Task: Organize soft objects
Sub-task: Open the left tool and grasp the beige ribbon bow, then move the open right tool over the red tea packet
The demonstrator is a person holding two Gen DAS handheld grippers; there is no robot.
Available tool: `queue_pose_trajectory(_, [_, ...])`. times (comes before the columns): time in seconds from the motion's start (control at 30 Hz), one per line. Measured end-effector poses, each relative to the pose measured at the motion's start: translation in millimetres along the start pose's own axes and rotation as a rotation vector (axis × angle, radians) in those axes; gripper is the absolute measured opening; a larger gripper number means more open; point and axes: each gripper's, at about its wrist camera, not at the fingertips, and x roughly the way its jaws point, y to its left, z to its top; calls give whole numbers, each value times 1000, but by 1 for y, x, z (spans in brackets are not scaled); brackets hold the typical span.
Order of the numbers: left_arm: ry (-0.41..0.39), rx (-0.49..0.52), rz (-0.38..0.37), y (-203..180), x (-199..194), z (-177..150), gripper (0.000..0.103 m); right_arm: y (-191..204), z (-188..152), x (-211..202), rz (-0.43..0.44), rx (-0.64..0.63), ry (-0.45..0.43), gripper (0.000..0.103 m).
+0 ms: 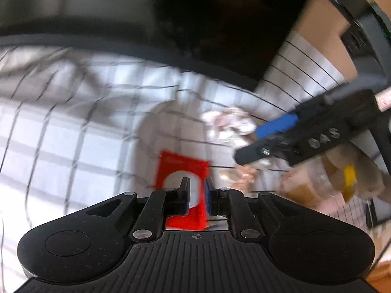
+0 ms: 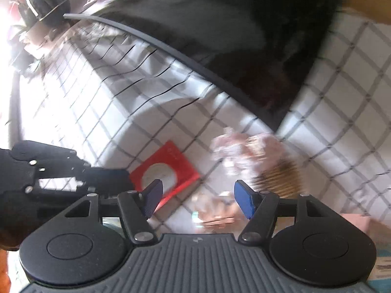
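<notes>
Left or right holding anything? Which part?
Left gripper looks nearly shut around the red packet's near edge; contact is unclear. Right gripper is open, empty.

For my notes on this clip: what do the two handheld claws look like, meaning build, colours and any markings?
Both are matte black plastic. Each has a ribbed base plate, two round side housings, silver pivot screws and angled linkage arms. The left claw and right claw carry blue finger pads. From the left wrist view, the right claw's body shows raised pale lettering, too blurred to read. No cables or sleeves are visible.
</notes>
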Motion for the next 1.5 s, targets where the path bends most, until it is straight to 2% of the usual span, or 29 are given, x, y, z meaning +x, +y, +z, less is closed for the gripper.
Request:
queue_pose_trajectory(0.13, [112, 274, -32, -57, 24, 28, 15, -30, -12, -25, -43, 56, -61, 65])
queue_pose_trajectory(0.2, [172, 393, -23, -82, 43, 36, 17, -45, -18, -36, -50, 92, -90, 65])
queue_pose_trajectory(0.33, [285, 526, 15, -110, 82, 38, 17, -73, -27, -51, -25, 165, -139, 65])
queue_pose_trajectory(0.47, [361, 542, 63, -112, 107, 34, 18, -90, -35, -51, -7, 203, -152, 65])
queue_pose_trajectory(0.6, [384, 533, 83, -113, 117, 35, 29, -96, -40, -45, -1, 219, -150, 65])
queue_pose_trajectory(0.77, [425, 551, 121, -121, 131, 34, 31, -100, -41, -48, 13, 223, -176, 65])
queue_pose_trajectory(0.9, [443, 494, 139, -123, 142, 38, 30, -100, -44, -55, -8, 225, -210, 65])
queue_pose_trajectory(1.03, [429, 522, 138, -120, 143, 39, 29, -104, -51, -65, -116, 238, -281, 68])
queue_pose_trajectory(1.07, [423, 518, 141, -118, 142, 40, 20, -105, -52, -67, -139, 236, -286, 68])
queue_pose_trajectory(1.1, [420, 489, 144, -114, 140, 42, 15, -106, -52, -69, -139, 236, -276, 68])
queue_pose_trajectory(1.17, [389, 387, 137, -99, 131, 47, 14, -104, -53, -73, -80, 241, -250, 68])
queue_pose_trajectory(1.23, [306, 311, 112, -88, 108, 50, 14, -91, -51, -78, -30, 223, -240, 68])
queue_pose_trajectory(1.33, [171, 243, 115, -70, 62, 47, 14, -59, -42, -80, 9, 158, -227, 68])
queue_pose_trajectory(1.43, [38, 152, 137, -47, 11, 36, 14, -29, -26, -61, 109, 135, -159, 68])
queue_pose_trajectory(1.5, [-45, 78, 177, -28, -20, 20, 14, -8, -15, -40, 126, 105, -116, 64])
